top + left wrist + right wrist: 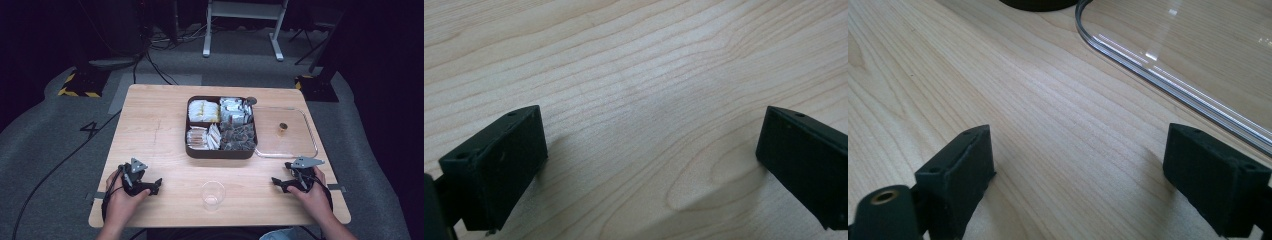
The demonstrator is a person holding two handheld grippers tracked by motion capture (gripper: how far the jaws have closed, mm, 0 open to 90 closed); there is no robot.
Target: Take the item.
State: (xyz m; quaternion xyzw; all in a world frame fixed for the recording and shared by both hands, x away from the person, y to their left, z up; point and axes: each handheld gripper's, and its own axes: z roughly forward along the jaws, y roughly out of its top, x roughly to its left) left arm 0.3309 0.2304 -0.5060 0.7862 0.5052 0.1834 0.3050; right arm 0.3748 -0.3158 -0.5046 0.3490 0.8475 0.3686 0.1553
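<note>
Both grippers are resting on the table near its front edge, jaws spread wide and holding nothing — the left gripper toward the front-left corner, the right gripper toward the front-right. Between them, close to the front edge, a clear plastic cup is standing upright. A dark compartment box of packets is sitting mid-table, its clear lid lying against its right side. This looks like the starting step; next, one gripper probably needs to reach inward — closing gently around the thin cup wall.
</note>
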